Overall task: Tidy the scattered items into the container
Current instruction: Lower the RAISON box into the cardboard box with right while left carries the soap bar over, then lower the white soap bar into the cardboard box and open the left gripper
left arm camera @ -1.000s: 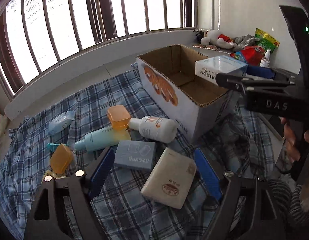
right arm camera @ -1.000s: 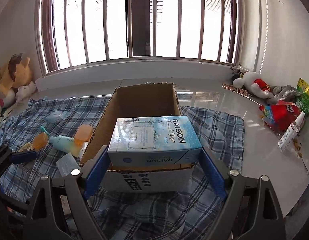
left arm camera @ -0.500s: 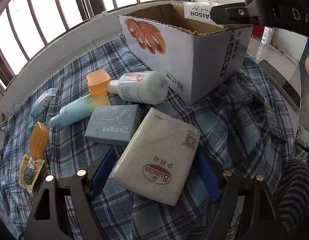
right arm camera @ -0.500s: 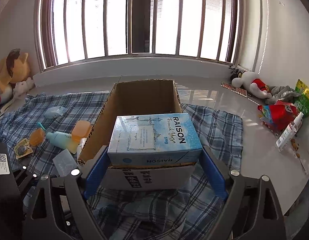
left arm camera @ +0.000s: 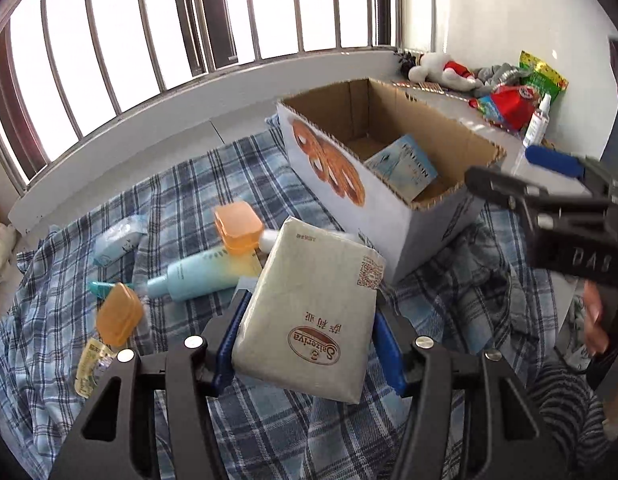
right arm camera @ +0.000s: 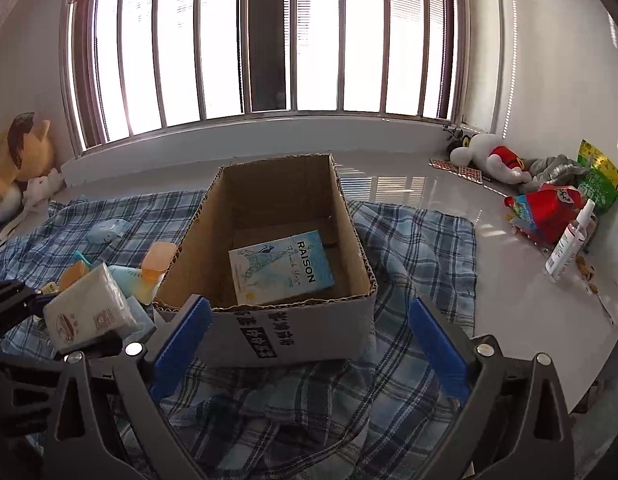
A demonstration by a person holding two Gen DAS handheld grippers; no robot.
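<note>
My left gripper (left arm camera: 305, 332) is shut on a beige tissue pack (left arm camera: 309, 308) and holds it above the plaid cloth, left of the cardboard box (left arm camera: 393, 216). The pack also shows in the right wrist view (right arm camera: 89, 312). My right gripper (right arm camera: 309, 340) is open and empty at the near end of the box (right arm camera: 301, 332). A light blue Raison box (right arm camera: 281, 268) lies tilted inside the box. A pale blue bottle (left arm camera: 201, 272), two orange cases (left arm camera: 237, 226) (left arm camera: 119, 314) and a small blue pack (left arm camera: 117, 236) lie on the cloth.
A blue plaid cloth (right arm camera: 413, 240) covers the white sill under the box. Plush toys (right arm camera: 493, 160), a red bag (right arm camera: 549, 208), a green packet (right arm camera: 601, 176) and a white spray bottle (right arm camera: 569, 240) sit at the right. A barred window is behind.
My right gripper opened and the Raison box dropped into the cardboard box. My left gripper closed on the tissue pack and lifted it off the cloth.
</note>
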